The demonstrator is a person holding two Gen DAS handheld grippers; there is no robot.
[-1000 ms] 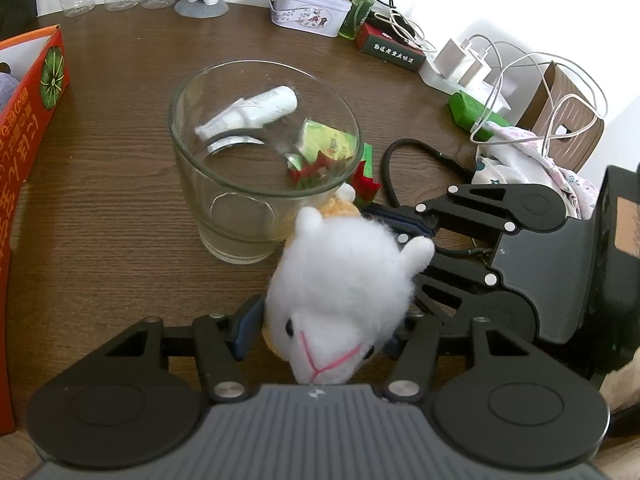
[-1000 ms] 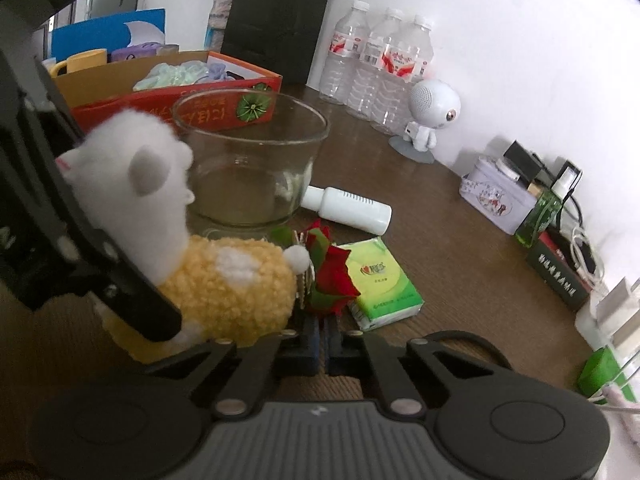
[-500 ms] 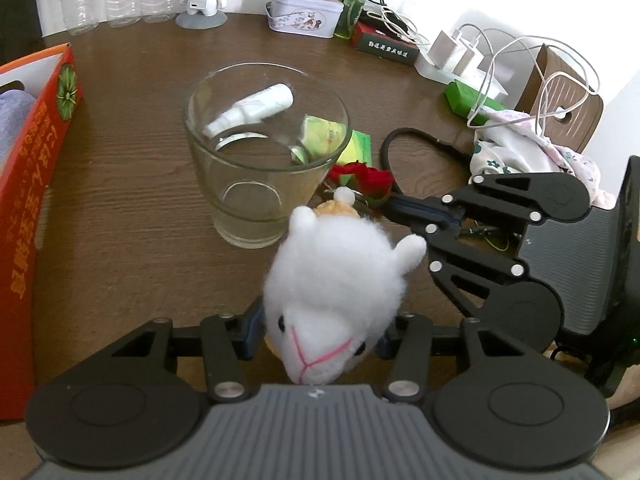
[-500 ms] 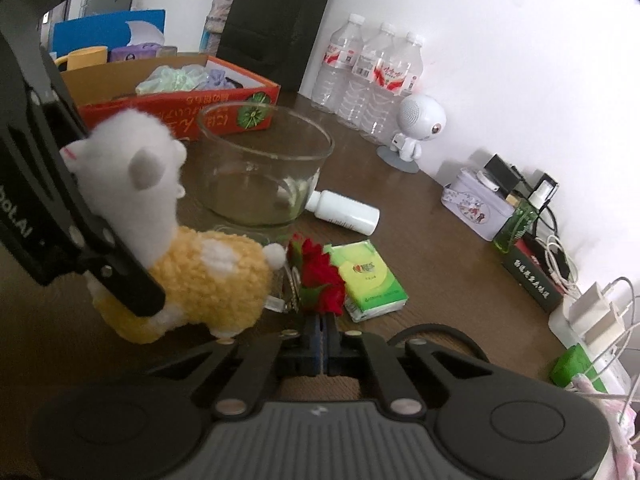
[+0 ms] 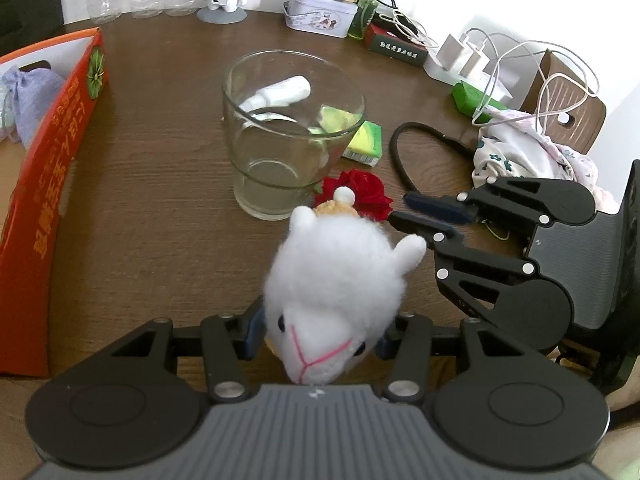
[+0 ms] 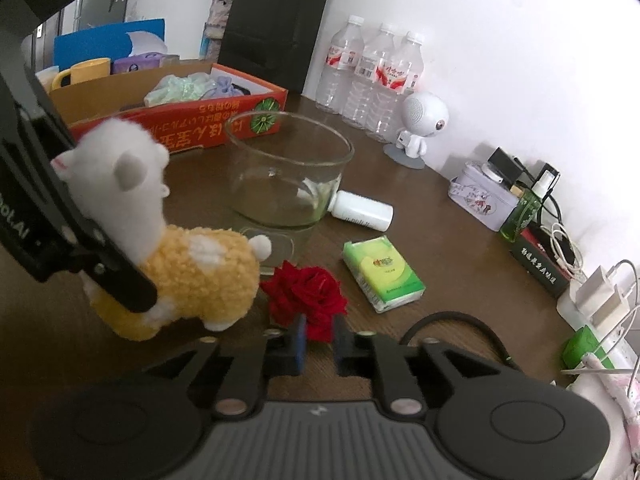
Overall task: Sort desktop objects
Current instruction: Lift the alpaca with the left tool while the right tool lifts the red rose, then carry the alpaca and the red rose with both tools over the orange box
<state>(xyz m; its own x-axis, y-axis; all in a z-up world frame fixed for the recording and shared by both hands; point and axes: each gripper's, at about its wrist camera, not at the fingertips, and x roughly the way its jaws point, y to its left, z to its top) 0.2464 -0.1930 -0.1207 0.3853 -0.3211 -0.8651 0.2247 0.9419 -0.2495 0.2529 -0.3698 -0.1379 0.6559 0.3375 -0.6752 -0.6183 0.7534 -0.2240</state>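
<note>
Gripping the fluffy white-and-yellow plush alpaca (image 5: pixel 336 292) by its neck, the left gripper (image 5: pixel 320 332) holds it just beside the clear glass bowl (image 5: pixel 292 136), probably for sorting. Narrowly parted, the right gripper (image 6: pixel 318 340) frames the red fabric rose (image 6: pixel 306 294) near that bowl, apparently without squeezing.

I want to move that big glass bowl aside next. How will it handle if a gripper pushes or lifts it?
The glass bowl looks thick-walled, so probably heavy and rigid. Its smooth wall may slip between fingers. The base looks narrower than the rim, so a high push might tip it; a low push should slide it on the table.
</note>
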